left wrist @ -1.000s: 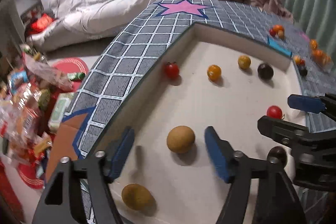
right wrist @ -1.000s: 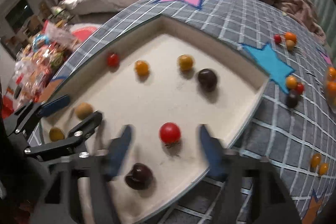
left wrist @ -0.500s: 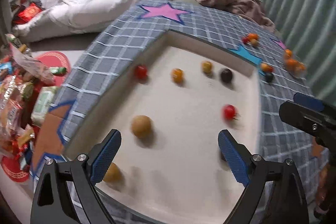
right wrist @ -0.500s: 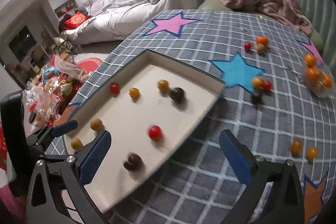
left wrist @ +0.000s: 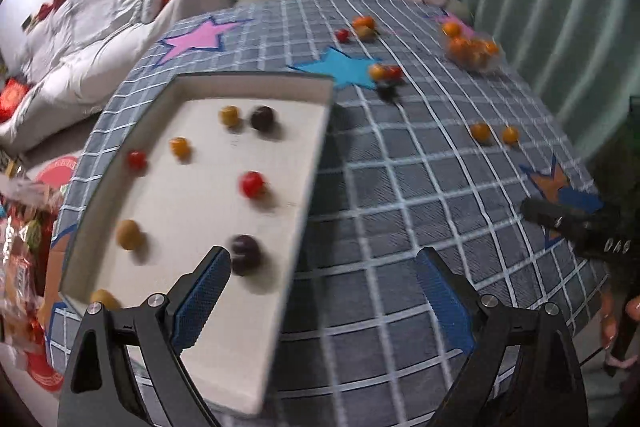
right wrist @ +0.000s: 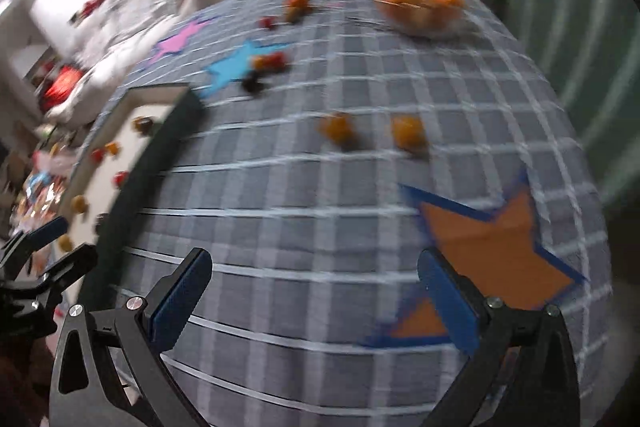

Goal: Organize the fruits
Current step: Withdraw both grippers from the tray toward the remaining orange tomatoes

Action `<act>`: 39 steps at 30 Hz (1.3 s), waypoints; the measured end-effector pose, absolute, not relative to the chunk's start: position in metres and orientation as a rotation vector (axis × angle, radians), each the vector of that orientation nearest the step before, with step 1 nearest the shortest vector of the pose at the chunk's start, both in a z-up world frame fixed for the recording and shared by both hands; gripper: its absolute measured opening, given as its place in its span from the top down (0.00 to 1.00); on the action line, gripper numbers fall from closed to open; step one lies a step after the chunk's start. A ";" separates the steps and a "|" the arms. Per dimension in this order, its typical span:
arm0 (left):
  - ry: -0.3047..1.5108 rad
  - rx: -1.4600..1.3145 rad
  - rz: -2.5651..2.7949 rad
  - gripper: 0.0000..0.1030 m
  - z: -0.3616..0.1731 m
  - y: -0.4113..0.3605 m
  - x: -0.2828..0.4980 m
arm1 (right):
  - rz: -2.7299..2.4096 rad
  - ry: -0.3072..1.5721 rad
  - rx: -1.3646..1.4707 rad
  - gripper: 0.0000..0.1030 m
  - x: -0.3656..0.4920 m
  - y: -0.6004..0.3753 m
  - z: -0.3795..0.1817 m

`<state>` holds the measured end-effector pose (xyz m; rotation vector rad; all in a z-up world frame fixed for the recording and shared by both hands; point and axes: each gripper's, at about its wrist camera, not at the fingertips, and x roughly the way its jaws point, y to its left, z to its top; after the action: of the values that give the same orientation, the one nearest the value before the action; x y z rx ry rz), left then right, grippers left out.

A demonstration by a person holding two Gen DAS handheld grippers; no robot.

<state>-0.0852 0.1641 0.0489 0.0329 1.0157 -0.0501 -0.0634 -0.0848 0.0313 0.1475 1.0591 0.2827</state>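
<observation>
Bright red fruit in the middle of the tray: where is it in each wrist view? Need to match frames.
Left wrist: bright red fruit left of centre, mid-tray, between the two dark fruits.
Right wrist: blurred red spot at far left, beside the tray's dark wall.
Shared landmark: blue star beyond the tray's far corner.

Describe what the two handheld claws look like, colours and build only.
Both match. The left claw and the right claw each have two black angular arms with cut-out slots and silver screw heads, tipped with blue textured pads. The right claw's body carries faint pale lettering. No cables or sleeves are visible.
</observation>
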 end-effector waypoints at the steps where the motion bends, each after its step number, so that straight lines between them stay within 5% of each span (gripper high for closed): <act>1: 1.035 0.046 -0.054 0.08 0.043 0.155 -0.083 | 0.270 1.061 0.153 0.00 -0.063 -0.093 0.029; 33: 0.999 0.253 -0.079 0.04 0.009 0.034 0.004 | 0.256 0.976 -0.005 0.02 0.009 -0.100 0.011; 35: 0.988 0.257 -0.087 0.04 0.008 0.032 0.007 | 0.263 0.966 -0.003 0.05 0.012 -0.099 0.012; 39: 0.965 0.263 -0.096 0.04 0.008 0.027 0.012 | 0.287 0.941 -0.058 0.42 0.014 -0.092 0.016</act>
<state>0.0119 0.0265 0.0083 0.2634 0.9648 -0.0961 0.0144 -0.0921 0.0159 -0.0578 0.9407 0.2867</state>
